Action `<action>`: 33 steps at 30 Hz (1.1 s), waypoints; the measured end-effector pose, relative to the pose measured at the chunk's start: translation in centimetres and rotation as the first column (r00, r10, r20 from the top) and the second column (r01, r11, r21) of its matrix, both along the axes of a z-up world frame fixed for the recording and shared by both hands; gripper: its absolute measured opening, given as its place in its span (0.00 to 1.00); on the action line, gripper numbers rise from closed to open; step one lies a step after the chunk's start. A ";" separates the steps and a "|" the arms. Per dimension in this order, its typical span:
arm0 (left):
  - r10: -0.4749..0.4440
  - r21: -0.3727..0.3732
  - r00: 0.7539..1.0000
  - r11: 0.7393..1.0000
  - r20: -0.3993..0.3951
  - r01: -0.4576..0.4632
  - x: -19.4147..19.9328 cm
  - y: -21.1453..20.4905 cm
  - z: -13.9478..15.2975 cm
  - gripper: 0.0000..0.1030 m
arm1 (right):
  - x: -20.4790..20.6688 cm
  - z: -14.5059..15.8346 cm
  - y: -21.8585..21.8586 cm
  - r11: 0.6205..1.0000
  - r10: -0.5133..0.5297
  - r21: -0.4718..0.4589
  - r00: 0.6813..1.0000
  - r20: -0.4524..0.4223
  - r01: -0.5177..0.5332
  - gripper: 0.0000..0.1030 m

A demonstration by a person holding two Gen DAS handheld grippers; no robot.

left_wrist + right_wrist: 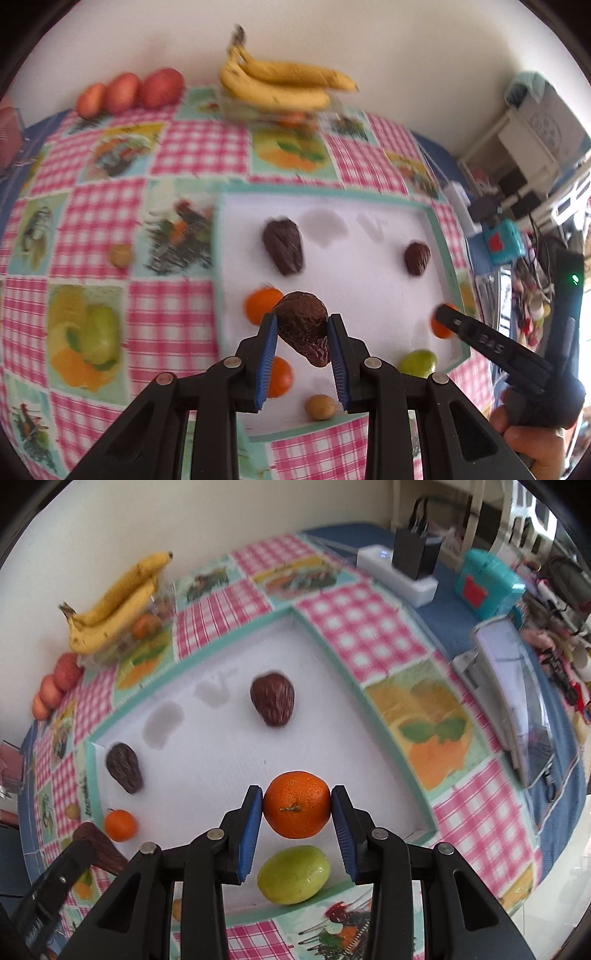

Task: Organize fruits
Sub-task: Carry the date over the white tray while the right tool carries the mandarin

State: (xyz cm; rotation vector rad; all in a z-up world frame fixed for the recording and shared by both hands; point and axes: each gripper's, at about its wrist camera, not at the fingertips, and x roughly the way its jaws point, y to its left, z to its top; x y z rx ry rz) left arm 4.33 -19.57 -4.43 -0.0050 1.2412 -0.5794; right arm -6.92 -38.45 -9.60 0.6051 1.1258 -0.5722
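Right gripper (297, 808) clamped on orange (296, 805) above white tray (207, 753), green fruit (293, 875) beneath, two brown fruits (272, 699) beyond, bananas (118, 602) by wall

I count three dark brown wrinkled fruits: one (303, 334), another (283, 246) and a third (417, 258). Oranges come to three on the white tray (236, 206): first (297, 809), second (263, 305), third (279, 376) (a further orange shape under the bananas is too blurred to call). One green fruit (293, 874). Two small tan round fruits (320, 407) and (120, 255). One bunch of bananas (280, 83), seemingly three. Three red fruits (129, 90) by the wall.
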 end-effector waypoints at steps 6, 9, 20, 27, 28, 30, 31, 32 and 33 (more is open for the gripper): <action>-0.066 0.045 0.998 0.997 0.004 0.066 -1.0 -2.5 -1.8 0.29 | 0.4 -1.6 -0.2 1.000 0.000 0.004 0.999 -0.037 0.000 0.39; -0.078 0.070 0.997 0.994 -0.009 0.078 -1.1 -3.0 -2.7 0.29 | 0.3 -1.9 -0.6 1.000 -0.010 0.009 0.999 -0.047 0.010 0.39; -0.092 0.124 0.996 0.988 -0.019 0.093 -1.2 -3.9 -4.2 0.26 | 0.4 -1.9 -1.0 1.000 -0.014 0.015 0.999 -0.046 0.015 0.39; -0.094 0.125 0.995 0.987 -0.027 0.097 -1.2 -3.9 -4.1 0.26 | 0.4 -1.9 -0.9 1.000 -0.005 0.010 0.998 -0.063 0.006 0.39; -0.094 0.125 0.995 0.987 -0.029 0.097 -1.1 -4.0 -4.1 0.27 | 0.4 -1.9 -0.9 1.000 -0.002 0.007 0.998 -0.066 0.002 0.39; -0.094 0.122 0.995 0.988 -0.032 0.097 -1.1 -3.9 -4.0 0.27 | 0.4 -1.9 -0.9 1.000 0.000 0.003 0.998 -0.070 0.000 0.39; -0.092 0.122 0.995 0.988 -0.032 0.095 -1.1 -3.9 -4.0 0.27 | 0.4 -1.9 -1.0 1.000 0.000 0.003 0.997 -0.072 0.001 0.39; -0.087 0.123 0.996 0.988 -0.031 0.090 -1.0 -3.8 -3.8 0.27 | 0.4 -1.9 -1.0 1.000 -0.001 0.003 0.997 -0.072 0.002 0.39; -0.085 0.124 0.996 0.988 -0.030 0.088 -1.0 -3.8 -3.8 0.27 | 0.4 -1.9 -1.0 1.000 -0.001 0.004 0.997 -0.074 0.001 0.39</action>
